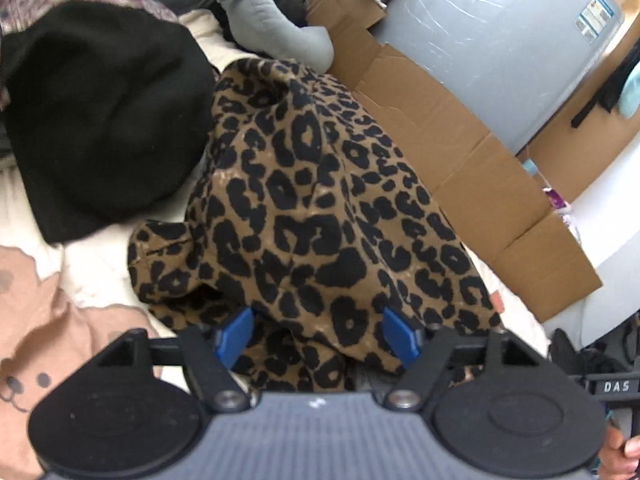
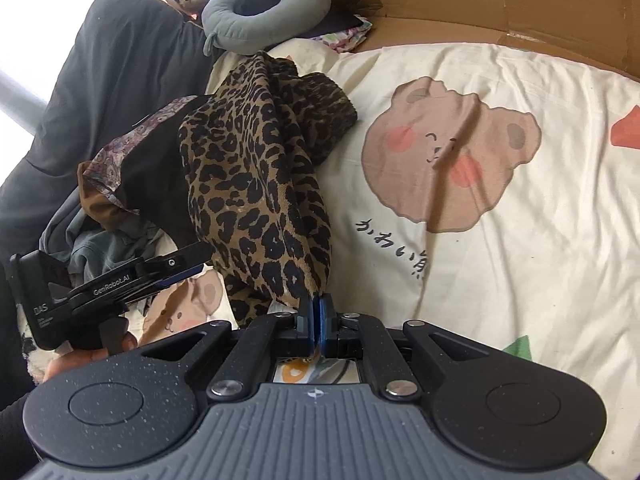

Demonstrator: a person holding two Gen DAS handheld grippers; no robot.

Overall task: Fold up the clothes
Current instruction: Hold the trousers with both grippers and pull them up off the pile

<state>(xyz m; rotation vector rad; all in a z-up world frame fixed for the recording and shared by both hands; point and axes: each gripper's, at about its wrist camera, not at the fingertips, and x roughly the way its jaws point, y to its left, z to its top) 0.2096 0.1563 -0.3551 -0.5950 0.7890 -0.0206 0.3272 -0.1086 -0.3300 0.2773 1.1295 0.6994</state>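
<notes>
Right wrist view: right gripper [image 2: 316, 312] clamped on leopard-print garment [image 2: 256, 184]; left gripper [image 1: 318, 334] gaping, should pinch the opposite edge before spreading it flat on the bedsheet [image 2: 520, 260].

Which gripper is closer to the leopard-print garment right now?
Right. The right gripper is shut on the leopard-print garment; the left gripper is open, fabric between its fingers, unclamped.

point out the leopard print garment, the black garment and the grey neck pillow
leopard print garment [image 1: 320, 200]: left wrist view, middle of the draped cloth
black garment [image 1: 104, 120]: left wrist view, centre of its top
grey neck pillow [image 2: 264, 12]: right wrist view, its curved middle
</notes>
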